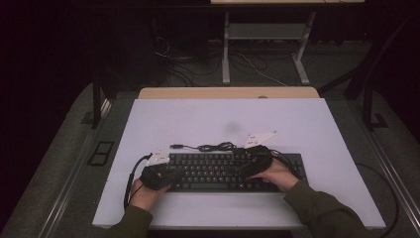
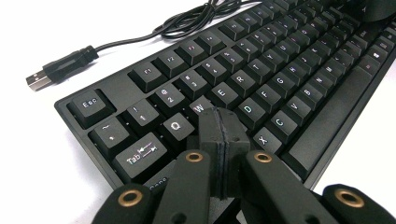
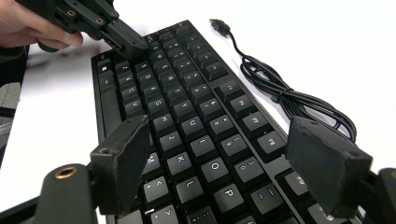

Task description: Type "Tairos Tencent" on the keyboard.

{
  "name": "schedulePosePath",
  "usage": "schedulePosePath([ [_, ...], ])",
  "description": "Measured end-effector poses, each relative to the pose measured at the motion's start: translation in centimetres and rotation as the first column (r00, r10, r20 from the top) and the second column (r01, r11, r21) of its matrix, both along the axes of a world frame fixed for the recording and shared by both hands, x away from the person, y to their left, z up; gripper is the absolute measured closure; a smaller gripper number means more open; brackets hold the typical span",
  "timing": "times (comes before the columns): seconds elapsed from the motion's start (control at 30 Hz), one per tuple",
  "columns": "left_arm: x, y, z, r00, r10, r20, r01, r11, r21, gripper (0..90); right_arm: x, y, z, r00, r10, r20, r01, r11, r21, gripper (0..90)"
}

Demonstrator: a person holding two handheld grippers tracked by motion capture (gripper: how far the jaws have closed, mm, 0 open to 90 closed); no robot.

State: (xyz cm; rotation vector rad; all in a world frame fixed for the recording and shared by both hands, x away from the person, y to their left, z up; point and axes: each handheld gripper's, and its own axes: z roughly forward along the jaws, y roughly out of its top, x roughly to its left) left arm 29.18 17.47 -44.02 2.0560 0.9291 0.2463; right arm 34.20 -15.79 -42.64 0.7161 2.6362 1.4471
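High view: black full-size plastic keyboard (image 1: 233,172) lies flat on the white desk (image 1: 198,119), near the front edge, its black USB cable (image 1: 208,147) coiled loose just behind it, plug unconnected. Left tool (image 2: 219,122) has jaws pressed fully together, holding nothing, tip resting on or just above the keys around W/S/A. Right tool (image 3: 229,163) hovers wide open over the right-hand letter keys, gripping nothing. Step looks like key pressing with the closed left tip: best to come down straight on one cap's centre, avoid straddling neighbours, and keep the right tool clear of keys. No containers on the desk.
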Motion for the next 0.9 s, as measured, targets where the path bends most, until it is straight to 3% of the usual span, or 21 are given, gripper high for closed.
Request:
schedulePosePath([
  [0.53,-0.15,0.19,0.51,0.9999,0.007,0.015,-0.006,0.9998,-0.017,88.7,0.08,0.27,0.07,1.0,-0.005,0.004,0.005,1.0,0.007,23.0],
  [0.9,-0.21,0.24,0.61,0.9996,0.01,0.026,-0.01,0.9998,-0.016,80.8,0.11,0.47,-0.02,1.0,0.004,-0.007,-0.004,1.0,0.012,38.3],
])
